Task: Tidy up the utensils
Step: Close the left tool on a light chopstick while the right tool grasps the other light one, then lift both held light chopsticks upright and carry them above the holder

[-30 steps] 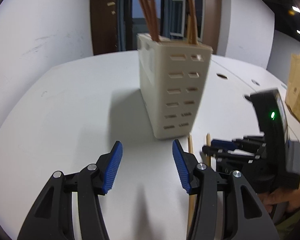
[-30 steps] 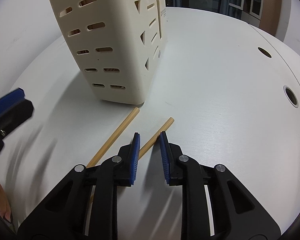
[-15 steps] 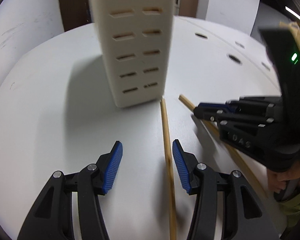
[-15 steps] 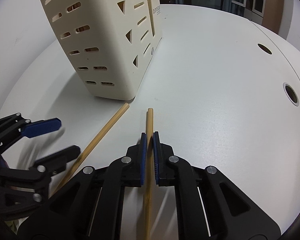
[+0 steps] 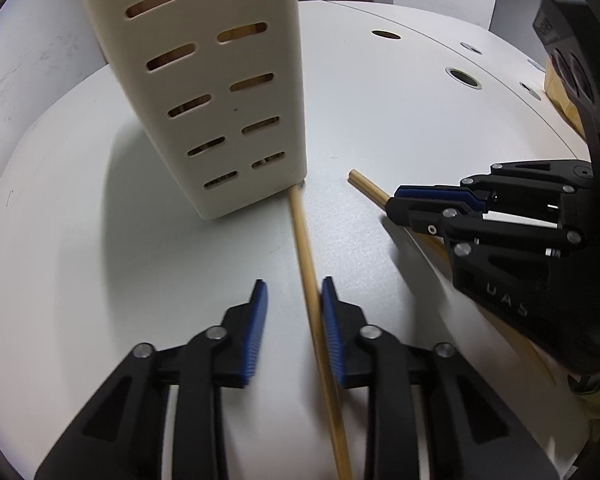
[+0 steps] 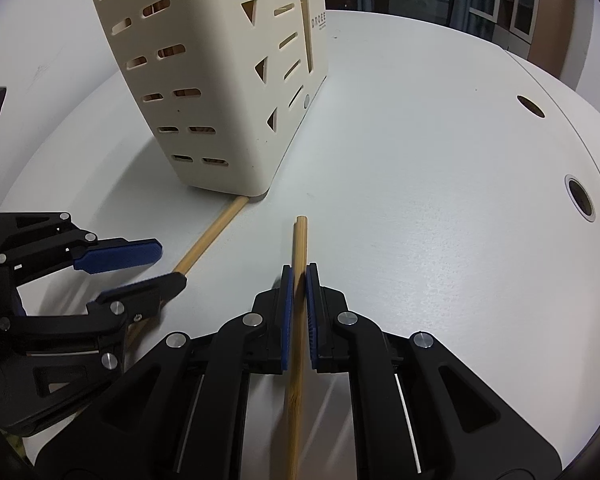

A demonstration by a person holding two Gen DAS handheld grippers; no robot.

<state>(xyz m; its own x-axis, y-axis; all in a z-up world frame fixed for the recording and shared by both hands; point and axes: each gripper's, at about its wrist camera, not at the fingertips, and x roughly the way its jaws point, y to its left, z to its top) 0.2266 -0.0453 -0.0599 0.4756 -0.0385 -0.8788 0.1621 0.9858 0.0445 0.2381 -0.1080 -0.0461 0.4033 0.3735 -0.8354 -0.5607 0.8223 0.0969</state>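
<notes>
A cream slotted utensil holder [image 5: 220, 100] [image 6: 204, 92] stands on the white table, with wooden sticks showing through its slots. Two wooden chopsticks lie in front of it. One chopstick [image 5: 306, 264] [image 6: 212, 236] has its far end at the holder's base corner. It runs between the fingers of my left gripper [image 5: 294, 286] [image 6: 172, 264], close to the right pad with a gap on the left, and the jaws are closing. My right gripper [image 6: 298, 276] [image 5: 396, 202] is shut on the other chopstick [image 6: 300, 240] [image 5: 364, 186], low over the table.
The table [image 5: 80, 280] has round cable holes [image 5: 464, 78] [image 6: 580, 200] on its far right side. A brown paper bag [image 5: 556, 92] sits at the right edge. A lower labelled compartment [image 6: 318, 28] adjoins the holder's back. The two grippers are close together.
My left gripper dropped toward the table, came over the chopstick by the holder, and its jaws narrowed around it. My right gripper shut on the other chopstick, then stayed put.
</notes>
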